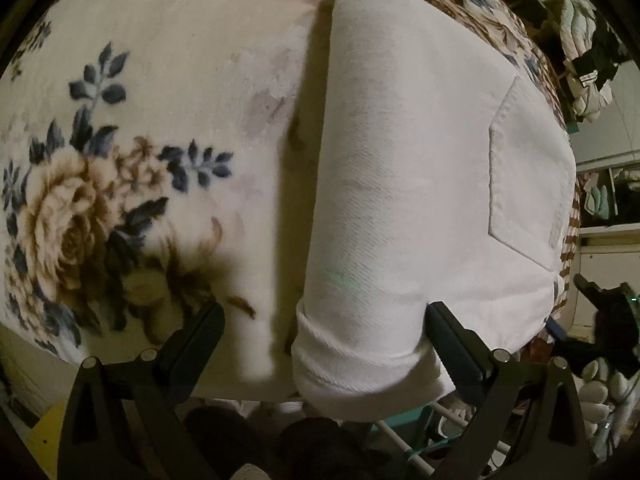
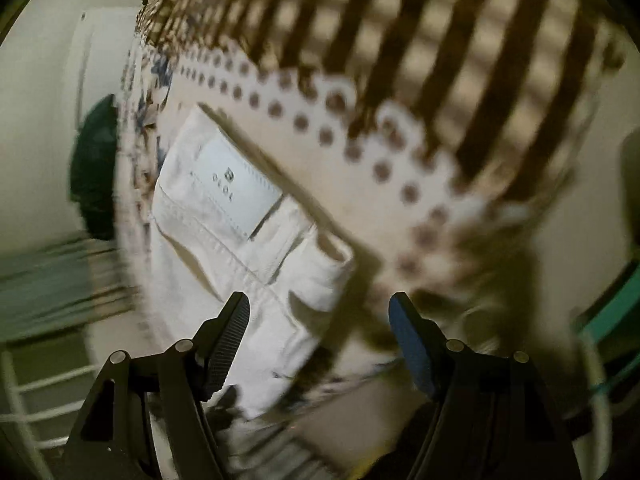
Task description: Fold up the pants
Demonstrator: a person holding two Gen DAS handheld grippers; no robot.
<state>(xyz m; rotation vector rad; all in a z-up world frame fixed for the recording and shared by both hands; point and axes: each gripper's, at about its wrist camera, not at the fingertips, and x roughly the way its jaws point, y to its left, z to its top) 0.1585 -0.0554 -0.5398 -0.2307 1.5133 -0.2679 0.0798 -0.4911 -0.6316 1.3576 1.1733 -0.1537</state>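
In the left wrist view, the folded white denim pants lay as a long panel across the cream fleece blanket printed with brown roses and blue leaves, running from 12 o'clock down to about 6 o'clock, with a stitched back pocket at 3 o'clock and a turned-up hem at the near edge of the bed. The left gripper stood wide apart, its black fingers at 7 and 5 o'clock; the right-hand finger pad lay against or just beside the hem, though whether it touched could not be told, and nothing was pinched between the jaws. At 4 o'clock, beyond the bed's edge, a dark shape that may have been the other tool showed dimly. A heap of clothes sat at 2 o'clock, well apart from the bed. In the right wrist view, blurred by motion, the waistband end of the pants lay from centre toward 7 o'clock, with a pale rectangular label at 10 o'clock of centre. The right gripper was also spread wide and held nothing, its left finger over the white cloth, its right one clear of it. The blanket's brown checked and dotted border filled 12 to 2 o'clock.
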